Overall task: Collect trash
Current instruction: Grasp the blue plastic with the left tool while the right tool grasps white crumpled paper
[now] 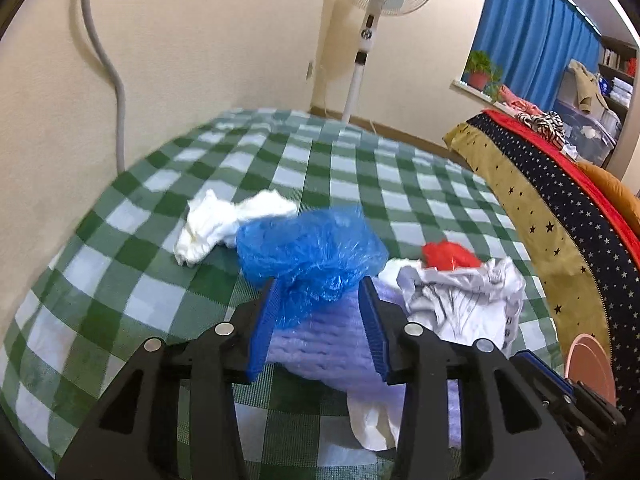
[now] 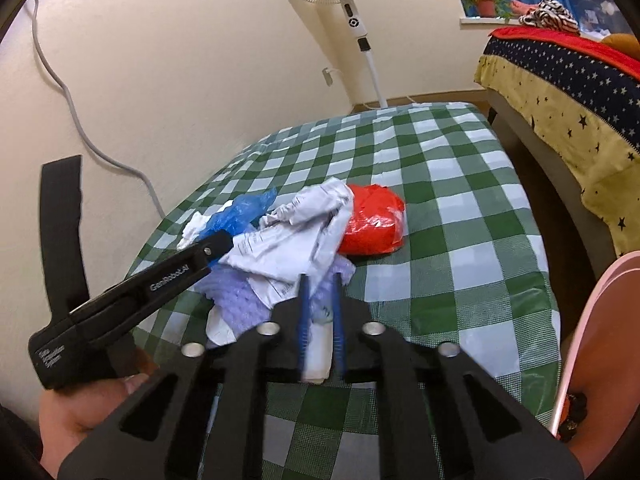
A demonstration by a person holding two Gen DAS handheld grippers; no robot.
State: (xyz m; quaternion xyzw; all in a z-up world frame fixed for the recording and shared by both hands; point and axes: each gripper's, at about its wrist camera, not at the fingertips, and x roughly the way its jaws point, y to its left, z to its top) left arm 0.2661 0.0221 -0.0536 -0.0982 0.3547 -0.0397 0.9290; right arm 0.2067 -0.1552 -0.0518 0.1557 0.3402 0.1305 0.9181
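Observation:
A heap of trash lies on the green checked tablecloth [image 1: 120,320]. My left gripper [image 1: 322,292] has a crumpled blue plastic bag [image 1: 312,252] between its blue fingers, over a lilac bubble-wrap piece [image 1: 324,344]. It also shows in the right wrist view [image 2: 216,246]. My right gripper [image 2: 320,280] is shut on a crumpled grey-white printed plastic bag [image 2: 296,240]. A red plastic bag [image 2: 372,224] lies just behind it, also seen in the left wrist view [image 1: 450,256]. A white crumpled tissue [image 1: 224,224] lies left of the blue bag.
A bed with a star-print cover [image 2: 560,92] stands to the right. A standing fan [image 1: 372,20] is by the far wall, and a grey cable [image 1: 112,80] runs down the wall. A pink bin rim [image 2: 580,320] is at the right edge.

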